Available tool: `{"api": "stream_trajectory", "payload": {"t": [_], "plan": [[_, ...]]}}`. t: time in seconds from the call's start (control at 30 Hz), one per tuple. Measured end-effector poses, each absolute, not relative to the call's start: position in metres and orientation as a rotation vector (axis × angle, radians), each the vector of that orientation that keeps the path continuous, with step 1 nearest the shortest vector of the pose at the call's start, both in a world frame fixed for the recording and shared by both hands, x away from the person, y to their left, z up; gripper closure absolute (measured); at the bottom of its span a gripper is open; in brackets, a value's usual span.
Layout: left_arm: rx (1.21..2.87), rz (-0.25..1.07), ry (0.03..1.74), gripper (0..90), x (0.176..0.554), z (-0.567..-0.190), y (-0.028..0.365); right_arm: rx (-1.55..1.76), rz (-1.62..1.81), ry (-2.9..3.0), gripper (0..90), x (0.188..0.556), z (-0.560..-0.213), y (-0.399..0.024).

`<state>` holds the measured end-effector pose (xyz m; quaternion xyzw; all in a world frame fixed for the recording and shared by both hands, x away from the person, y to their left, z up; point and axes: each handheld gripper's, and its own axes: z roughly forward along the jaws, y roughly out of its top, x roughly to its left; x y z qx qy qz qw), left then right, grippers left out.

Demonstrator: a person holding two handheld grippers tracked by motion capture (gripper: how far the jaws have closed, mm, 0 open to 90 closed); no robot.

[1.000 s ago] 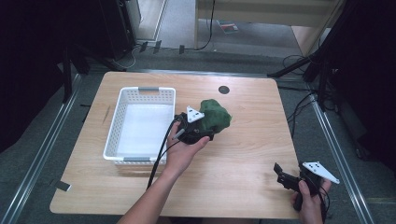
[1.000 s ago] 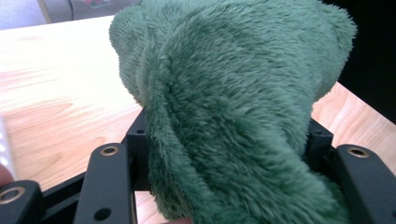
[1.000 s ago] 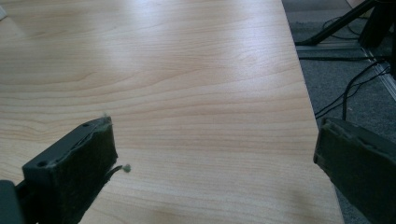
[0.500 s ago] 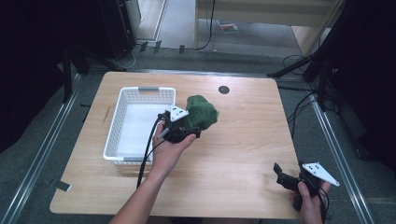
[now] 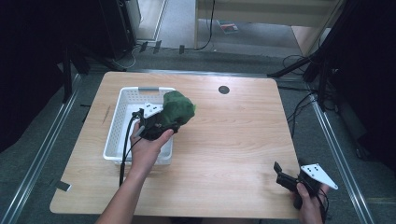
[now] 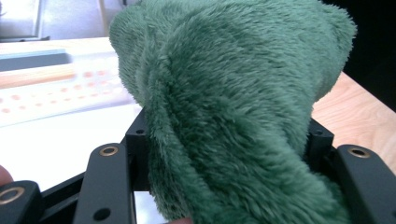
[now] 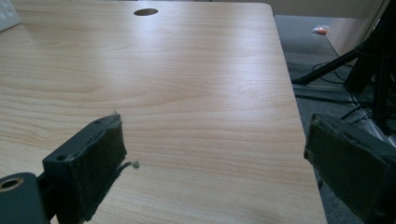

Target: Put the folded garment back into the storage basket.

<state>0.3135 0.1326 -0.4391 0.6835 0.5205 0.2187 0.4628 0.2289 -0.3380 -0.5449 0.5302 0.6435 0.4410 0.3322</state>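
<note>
A: What do the tools look like?
B: The left tool (image 5: 156,122) and right tool (image 5: 292,179) are black, each with a grey three-cornered plate and brass-ringed screw holes.
A: Cables? Pads?
B: Black cables; dark felt pads (image 7: 100,158). Bare forearms.

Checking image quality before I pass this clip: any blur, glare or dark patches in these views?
High view: sharp on the table, room edges nearly black. Left gripper view: green cloth crisp, white basket behind it blurred and washed out. Right gripper view: wood grain clear, soft sheen near the far hole, right gripper pads slightly soft.
</note>
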Motion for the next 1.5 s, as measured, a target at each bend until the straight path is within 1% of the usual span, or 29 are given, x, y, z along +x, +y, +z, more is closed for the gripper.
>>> {"api": "stream_trajectory", "payload": {"t": [0.13,0.23,0.4,0.6,0.83,1.07,1.2,1.5], "plan": [[1.666,0.558,1.313,40.8,0.313,-0.441,0.151,1.366,1.150,1.683,5.0,0.229,-0.545,-0.337],[1.649,0.568,1.336,40.8,0.312,-0.442,0.163,1.350,1.156,1.712,2.1,0.229,-0.545,-0.336],[1.635,0.591,1.361,40.8,0.310,-0.443,0.178,1.337,1.165,1.761,0.0,0.229,-0.545,-0.334],[1.628,0.600,1.395,40.8,0.312,-0.447,0.193,1.343,1.167,1.772,0.0,0.230,-0.545,-0.334],[1.655,0.616,1.456,39.6,0.325,-0.462,0.209,1.352,1.176,1.772,0.0,0.230,-0.545,-0.335],[1.687,0.620,1.509,38.9,0.341,-0.476,0.215,1.352,1.183,1.773,0.0,0.230,-0.545,-0.336],[1.718,0.615,1.512,37.6,0.349,-0.482,0.213,1.354,1.186,1.772,0.0,0.230,-0.545,-0.336],[1.855,0.576,1.549,34.0,0.359,-0.496,0.207,1.352,1.186,1.774,0.0,0.230,-0.545,-0.336]]}}
